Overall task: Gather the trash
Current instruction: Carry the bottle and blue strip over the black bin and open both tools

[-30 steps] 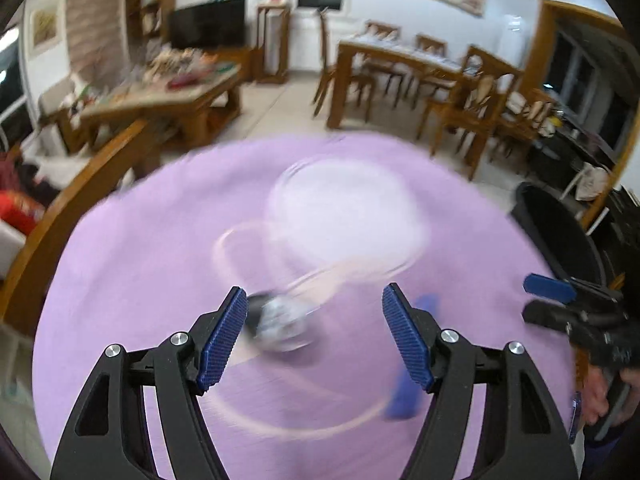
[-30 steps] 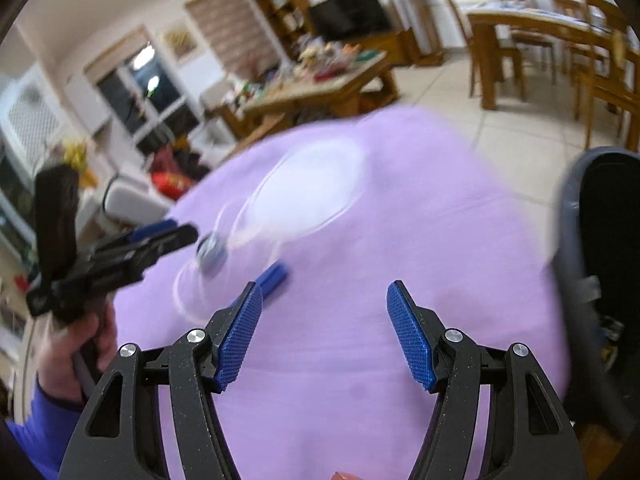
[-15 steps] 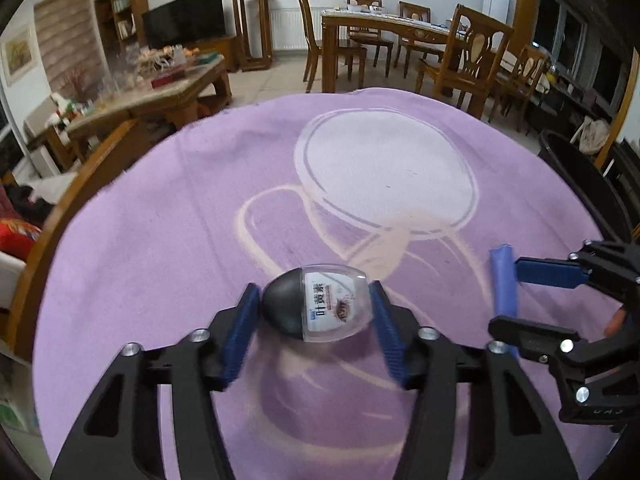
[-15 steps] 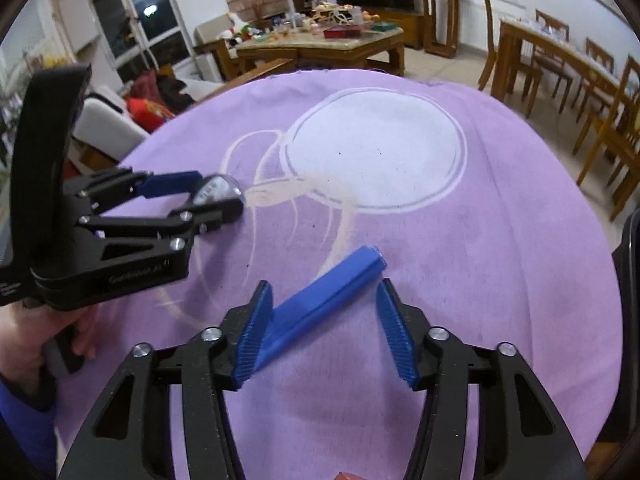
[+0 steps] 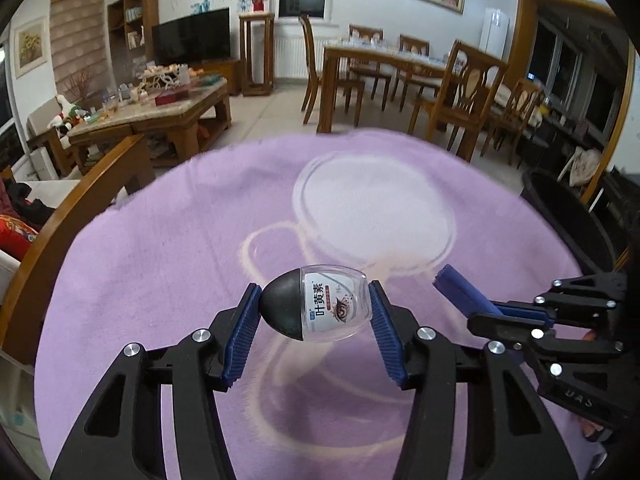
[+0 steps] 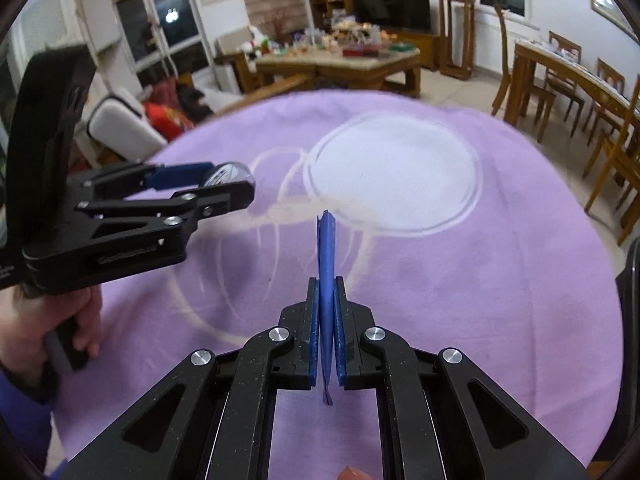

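While both pieces are sitting gripped above the purple-covered table (image 5: 160, 264), you are pinching the small bottle (image 5: 320, 306) in your left gripper (image 5: 314, 328) and the blue wrapper (image 6: 326, 248) in your right gripper (image 6: 327, 332); the black bin (image 5: 568, 220) at two o'clock is still waiting for both.

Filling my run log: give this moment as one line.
left gripper: shut on small bottle | right gripper: shut on blue wrapper | purple cloth | bin: both pending
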The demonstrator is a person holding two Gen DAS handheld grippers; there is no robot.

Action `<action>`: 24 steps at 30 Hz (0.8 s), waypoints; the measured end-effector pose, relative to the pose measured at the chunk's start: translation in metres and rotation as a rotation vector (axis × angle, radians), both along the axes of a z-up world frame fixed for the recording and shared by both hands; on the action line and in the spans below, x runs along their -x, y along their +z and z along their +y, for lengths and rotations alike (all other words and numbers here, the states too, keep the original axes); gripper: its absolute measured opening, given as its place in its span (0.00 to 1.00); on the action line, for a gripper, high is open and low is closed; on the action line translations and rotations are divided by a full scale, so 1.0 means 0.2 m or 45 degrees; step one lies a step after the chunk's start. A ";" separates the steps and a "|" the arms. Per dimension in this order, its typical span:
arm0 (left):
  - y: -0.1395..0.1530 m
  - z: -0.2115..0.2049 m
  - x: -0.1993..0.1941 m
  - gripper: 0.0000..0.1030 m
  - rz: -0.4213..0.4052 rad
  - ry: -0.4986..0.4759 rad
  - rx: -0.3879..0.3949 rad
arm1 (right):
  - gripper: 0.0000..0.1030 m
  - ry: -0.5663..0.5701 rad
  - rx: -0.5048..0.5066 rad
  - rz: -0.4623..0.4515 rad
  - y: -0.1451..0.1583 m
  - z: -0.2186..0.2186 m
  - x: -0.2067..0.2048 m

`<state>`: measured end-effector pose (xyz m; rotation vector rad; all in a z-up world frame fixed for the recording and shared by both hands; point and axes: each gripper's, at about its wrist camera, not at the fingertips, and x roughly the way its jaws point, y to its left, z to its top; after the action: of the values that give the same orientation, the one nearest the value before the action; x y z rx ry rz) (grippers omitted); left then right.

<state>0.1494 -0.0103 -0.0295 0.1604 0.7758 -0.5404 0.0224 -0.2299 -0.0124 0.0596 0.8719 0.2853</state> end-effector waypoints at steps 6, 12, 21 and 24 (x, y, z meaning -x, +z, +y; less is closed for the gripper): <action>0.18 -0.17 0.12 0.52 -0.115 -0.064 0.060 | 0.07 -0.041 -0.081 -0.115 0.16 -0.23 0.11; 0.31 -0.45 0.23 0.52 -0.193 -0.176 0.096 | 0.07 -0.167 -0.133 -0.217 0.31 -0.61 0.25; 0.34 -0.92 0.36 0.52 -0.227 -0.377 0.107 | 0.07 -0.403 -0.192 -0.295 0.36 -1.25 0.48; 0.33 -1.08 0.39 0.52 -0.231 -0.446 0.103 | 0.07 -0.478 -0.219 -0.305 0.34 -1.47 0.57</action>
<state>0.0706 -0.2268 0.0364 0.2689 0.5496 -0.8756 -0.0917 -0.5233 0.0551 0.3389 0.5816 0.0135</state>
